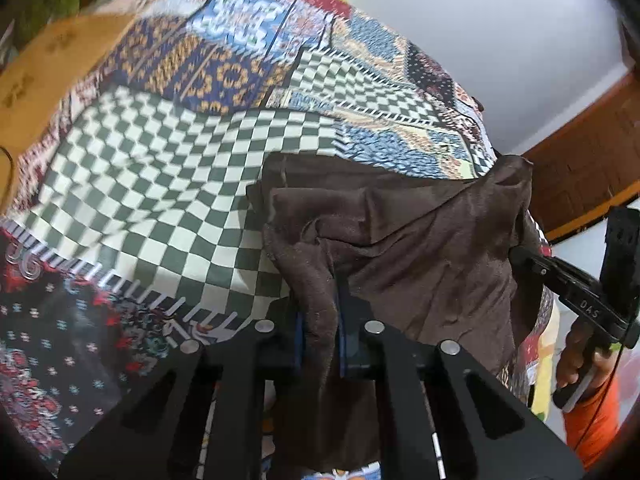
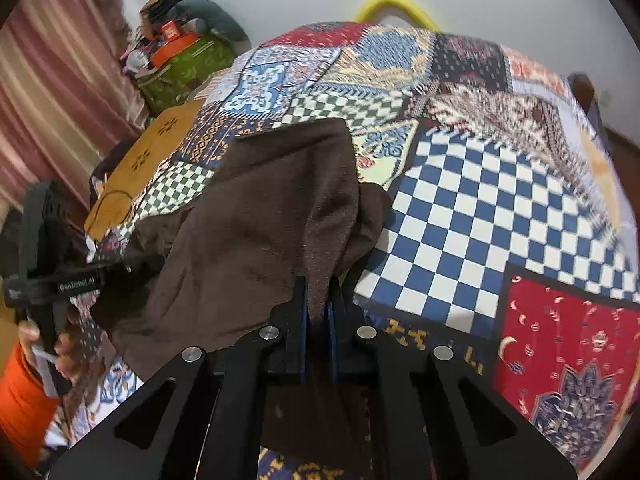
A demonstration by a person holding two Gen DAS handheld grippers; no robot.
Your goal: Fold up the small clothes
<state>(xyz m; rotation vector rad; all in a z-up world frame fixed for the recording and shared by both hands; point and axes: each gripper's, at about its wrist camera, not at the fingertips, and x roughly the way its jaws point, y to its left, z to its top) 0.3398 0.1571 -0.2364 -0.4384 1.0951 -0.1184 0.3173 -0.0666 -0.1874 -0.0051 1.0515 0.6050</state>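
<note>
Brown cloth (image 1: pixel 420 240) lies bunched on a patchwork bedspread (image 1: pixel 160 184), pinched at two edges. Left gripper (image 1: pixel 320 320): jaws clamped together on a rumpled fold of it; bare green-and-white check lies to its left. Right gripper (image 2: pixel 318 304): jaws clamped on another edge of the same cloth (image 2: pixel 260 220), blue-and-white check clear to its right. Cloth is soft, matte, slightly fuzzy, draped in loose creases between the two grips. Bedspread is flat printed squares. Tan wooden board (image 2: pixel 140 168) at the far left edge, yellow hoop (image 2: pixel 394 4) behind.
</note>
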